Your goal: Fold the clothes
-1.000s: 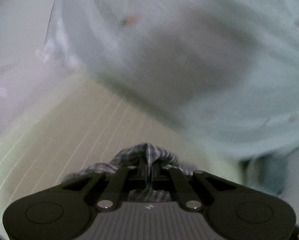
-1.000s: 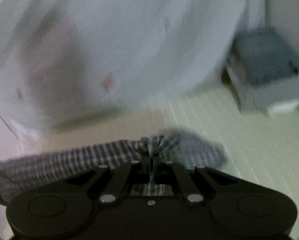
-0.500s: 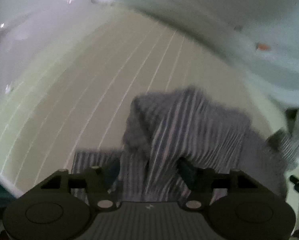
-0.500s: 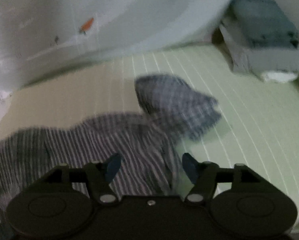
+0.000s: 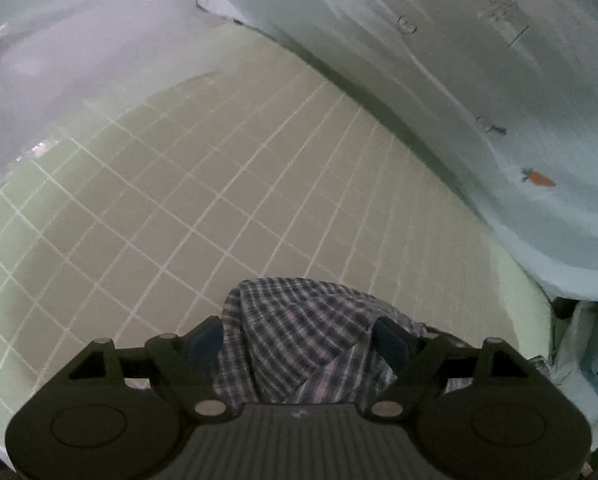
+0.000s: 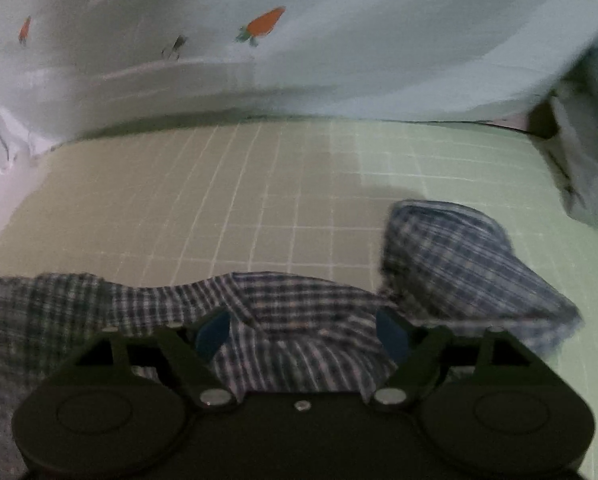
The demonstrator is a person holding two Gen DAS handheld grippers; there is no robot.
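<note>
A blue-and-white plaid garment [image 6: 291, 304] lies crumpled on a pale green gridded mat [image 6: 259, 184]. In the right wrist view it spreads from the left edge to a bunched sleeve [image 6: 471, 264] at right. My right gripper [image 6: 303, 332] is open, its blue-padded fingers apart over the cloth. In the left wrist view the plaid garment [image 5: 299, 328] lies bunched between the spread fingers of my left gripper [image 5: 299, 336], which is open. The gridded mat [image 5: 219, 184] stretches ahead of it.
A pale blue sheet with small carrot prints [image 6: 339, 40] hangs behind the mat; it also shows in the left wrist view [image 5: 479, 80]. A folded stack of grey and white cloth [image 6: 587, 136] sits at the mat's far right.
Both grippers were shut on the plaid garment a second ago and have opened and let it drop onto the mat. Both views have tilted down toward the mat.
</note>
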